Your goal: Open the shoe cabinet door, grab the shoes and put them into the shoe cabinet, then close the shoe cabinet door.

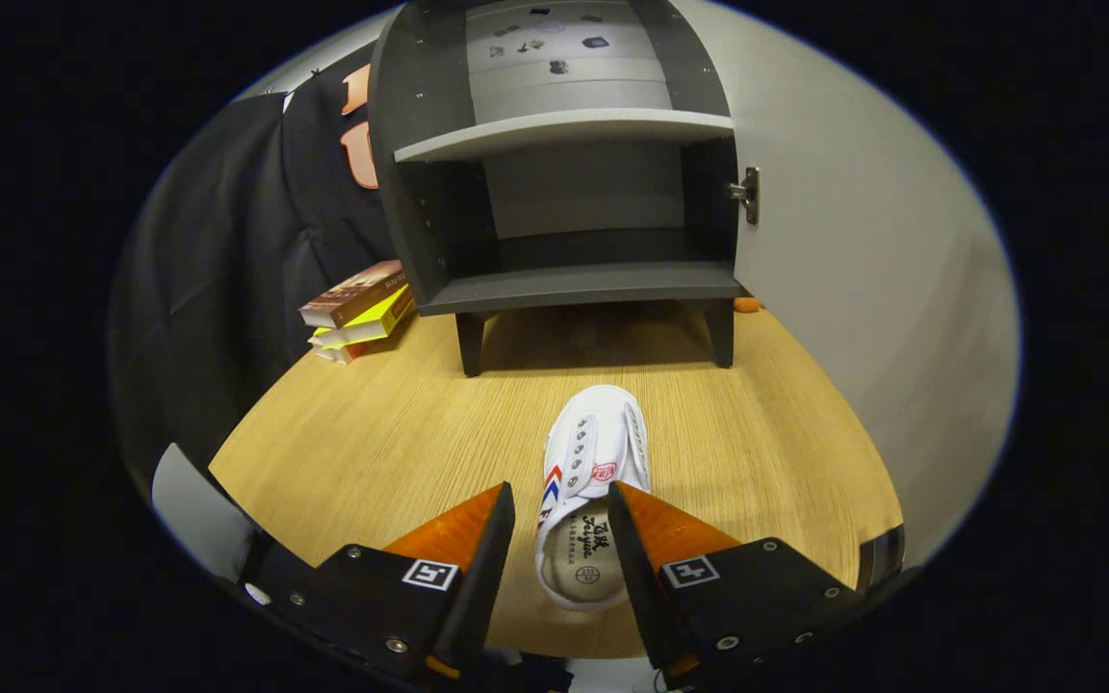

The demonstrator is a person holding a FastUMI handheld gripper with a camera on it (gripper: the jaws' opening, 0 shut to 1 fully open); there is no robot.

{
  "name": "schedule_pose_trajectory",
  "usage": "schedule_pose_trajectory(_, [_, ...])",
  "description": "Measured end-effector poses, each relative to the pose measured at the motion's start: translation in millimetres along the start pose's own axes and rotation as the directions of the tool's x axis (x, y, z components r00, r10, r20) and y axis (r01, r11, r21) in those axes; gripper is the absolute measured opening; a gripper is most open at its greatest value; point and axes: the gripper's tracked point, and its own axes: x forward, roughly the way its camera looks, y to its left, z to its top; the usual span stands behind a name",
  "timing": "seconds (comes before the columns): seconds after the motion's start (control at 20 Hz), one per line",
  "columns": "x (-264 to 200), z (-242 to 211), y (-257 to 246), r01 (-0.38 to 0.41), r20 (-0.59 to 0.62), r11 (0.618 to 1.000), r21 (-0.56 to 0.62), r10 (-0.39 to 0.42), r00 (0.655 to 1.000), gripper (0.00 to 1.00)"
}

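A white canvas shoe (593,452) with red and blue side stripes lies on the wooden table (372,443), toe pointing at the cabinet. Its heel end sits between my fingers. My gripper (562,499) is open around that heel: the right finger (646,539) is at or over the shoe's right edge, while a strip of table shows between the left finger (477,539) and the shoe. The dark grey shoe cabinet (574,284) stands beyond the shoe on short legs. Its door (853,289) is swung wide open to the right, showing two bare shelves.
A stack of books (359,308) lies left of the cabinet, against the black cloth wall. A small orange object (747,304) peeks out at the foot of the open door. Bare table lies between the shoe and the cabinet legs.
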Motion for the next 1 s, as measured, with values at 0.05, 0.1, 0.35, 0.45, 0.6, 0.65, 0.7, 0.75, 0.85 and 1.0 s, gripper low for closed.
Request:
schedule_pose_trajectory(0.05, [4.6, -5.1, -0.7, -0.002, -0.014, 1.000, -0.003, 0.002, 1.000, 0.63])
schedule_pose_trajectory(0.1, [9.0, -10.8, -0.4, -0.007, -0.029, 1.000, -0.003, 0.007, 1.000, 0.63])
schedule_pose_trajectory(0.35, [31.6, -25.1, -0.1, -0.025, -0.073, 1.000, 0.011, 0.025, 0.997, 0.63])
schedule_pose_trajectory(0.45, [41.7, -27.0, 2.8, -0.034, -0.086, 0.999, 0.009, 0.035, 0.996, 0.63])
schedule_pose_trajectory(0.6, [55.2, -28.9, 6.5, -0.039, -0.102, 0.999, 0.012, 0.040, 0.994, 0.62])
schedule_pose_trajectory(0.65, [58.3, -29.1, 6.2, -0.038, -0.108, 0.999, 0.015, 0.040, 0.993, 0.57])
schedule_pose_trajectory(0.7, [60.1, -29.6, 3.1, -0.031, -0.109, 0.999, 0.016, 0.033, 0.993, 0.51])
schedule_pose_trajectory(0.75, [61.0, -27.2, 2.0, -0.035, -0.103, 0.999, 0.028, 0.037, 0.994, 0.45])
schedule_pose_trajectory(0.85, [62.6, -27.4, 6.9, -0.033, -0.101, 0.999, 0.028, 0.036, 0.994, 0.19])
schedule_pose_trajectory(1.0, [62.3, -26.3, 10.0, -0.026, -0.110, 0.999, 0.019, 0.028, 0.994, 0.05])
